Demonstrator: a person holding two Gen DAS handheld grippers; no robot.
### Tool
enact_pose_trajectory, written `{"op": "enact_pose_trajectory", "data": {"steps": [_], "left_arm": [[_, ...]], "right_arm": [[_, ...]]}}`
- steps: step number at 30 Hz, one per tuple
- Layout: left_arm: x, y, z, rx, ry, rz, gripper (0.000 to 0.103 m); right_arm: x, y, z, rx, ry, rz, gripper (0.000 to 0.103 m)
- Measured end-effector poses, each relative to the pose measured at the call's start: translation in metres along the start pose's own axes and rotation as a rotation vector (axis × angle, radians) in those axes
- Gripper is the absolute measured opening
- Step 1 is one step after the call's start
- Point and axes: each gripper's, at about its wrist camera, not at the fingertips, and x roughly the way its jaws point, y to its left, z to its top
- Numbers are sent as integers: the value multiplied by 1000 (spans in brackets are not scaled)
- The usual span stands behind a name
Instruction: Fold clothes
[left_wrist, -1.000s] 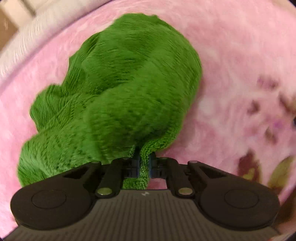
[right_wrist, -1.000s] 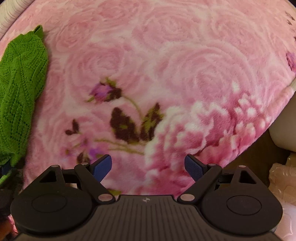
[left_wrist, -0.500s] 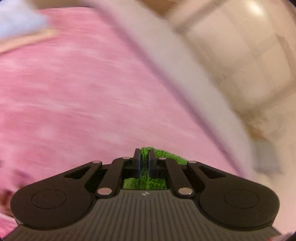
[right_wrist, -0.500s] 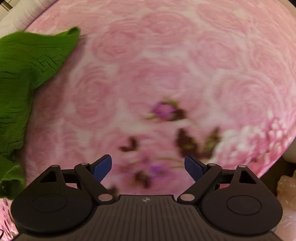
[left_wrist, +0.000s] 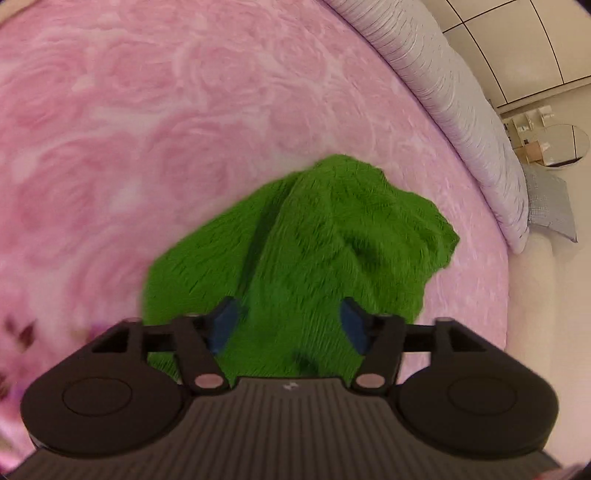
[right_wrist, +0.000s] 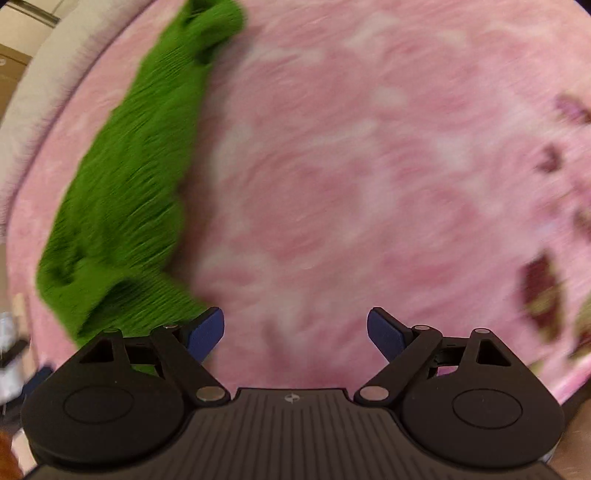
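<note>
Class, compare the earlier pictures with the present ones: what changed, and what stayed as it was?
The left tool, clamped on the fuzzy green knitted garment before, has just opened and released it onto the pink rose-patterned blanket. The right tool stayed open and empty.

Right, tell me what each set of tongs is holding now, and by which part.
Nothing is held. The left tongs have just been opening, pads clear of the green sweater lying beneath. The right tongs stand open over the pink blanket.

A pink rose-patterned blanket (left_wrist: 155, 122) carries a crumpled green knit garment (left_wrist: 325, 251)
</note>
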Motion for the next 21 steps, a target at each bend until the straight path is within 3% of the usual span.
{"op": "enact_pose_trajectory", "data": {"steps": [3,5,6,7,8,11,13,14,16,19,21], "left_arm": [[31,10,17,-68,41,-55,67],[52,20,18,-122,79,-62,64],[59,26,17,-144,91,-70,37],[63,30,17,-155,99,-79,16],[62,33,16,-152,106,-83,9],[42,40,17,-88,83,-86,11],[22,47,20,-66,61,-56,25],[12,52,21,-51,49,-33,36],[-2,60,21,-6,26,47,40],[5,67,17,30,47,89,53],[24,64,11,54,86,87,57]], "right_arm": [[6,14,-14,2,-16,35,86],[10,23,-23,-4,-28,56,86],[12,28,-28,-19,-38,68,85],[14,33,-33,-38,-48,77,85],[16,39,-37,-63,-59,81,85],[24,57,-45,-154,-104,53,75],[29,66,-44,-205,-137,30,73],[31,69,-42,-213,-151,34,72],[35,71,-41,-208,-175,45,67],[44,75,-37,-205,-191,49,66],[49,76,-41,-212,-205,53,57]]}}
